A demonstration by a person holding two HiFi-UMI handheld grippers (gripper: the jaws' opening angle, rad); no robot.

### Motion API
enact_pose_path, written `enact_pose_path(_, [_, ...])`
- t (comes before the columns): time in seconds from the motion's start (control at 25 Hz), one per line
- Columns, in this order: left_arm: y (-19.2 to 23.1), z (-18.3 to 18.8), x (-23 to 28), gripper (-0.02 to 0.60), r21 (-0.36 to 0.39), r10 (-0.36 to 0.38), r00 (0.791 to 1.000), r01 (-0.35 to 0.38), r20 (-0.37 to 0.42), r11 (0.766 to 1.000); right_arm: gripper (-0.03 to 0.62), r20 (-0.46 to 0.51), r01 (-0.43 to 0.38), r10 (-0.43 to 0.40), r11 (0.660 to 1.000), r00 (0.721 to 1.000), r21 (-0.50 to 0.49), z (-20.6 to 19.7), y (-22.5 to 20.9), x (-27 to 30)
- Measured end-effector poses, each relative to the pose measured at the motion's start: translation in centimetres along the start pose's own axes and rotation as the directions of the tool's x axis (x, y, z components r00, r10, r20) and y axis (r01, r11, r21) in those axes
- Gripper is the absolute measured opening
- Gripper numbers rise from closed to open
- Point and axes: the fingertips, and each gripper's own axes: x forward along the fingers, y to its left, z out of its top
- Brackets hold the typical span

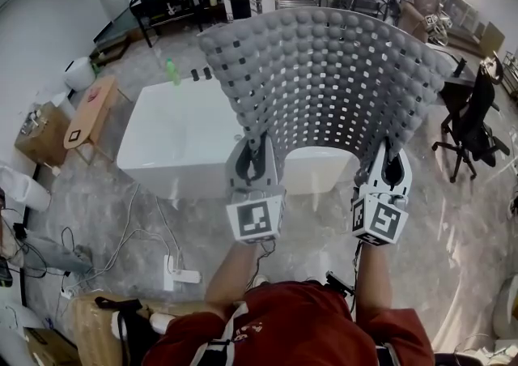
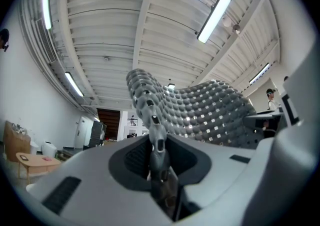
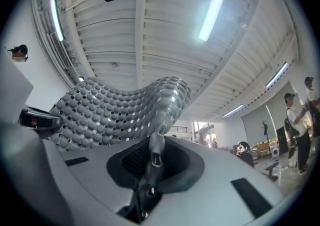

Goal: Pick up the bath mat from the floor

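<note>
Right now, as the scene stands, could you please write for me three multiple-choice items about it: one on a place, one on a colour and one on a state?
1. Where is the bath mat?
A. flat on the floor
B. lifted up in the air
C. draped over the office chair

2. What colour is the bath mat?
A. grey
B. red
C. green

3. In what state are the left hand-held gripper and the right hand-held gripper?
A. both open and empty
B. both shut on the mat's edge
C. only the left one grips the mat

Answers:
1 B: the head view shows the mat raised in front of the person.
2 A: its knobbed surface is grey in all three views.
3 B: each gripper view shows the jaws pressed on the mat's edge.
</note>
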Motion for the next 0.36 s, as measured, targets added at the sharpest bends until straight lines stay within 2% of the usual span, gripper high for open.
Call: enact_pose_path(0.36, [-0.1,-0.3,0.0,0.084,0.002,-0.001,1.000,0.001,0.016,1.000,0.048,0.003,0.006,-0.006,1.000,1.000,-0.004,-1.1,-0.3,-0.1])
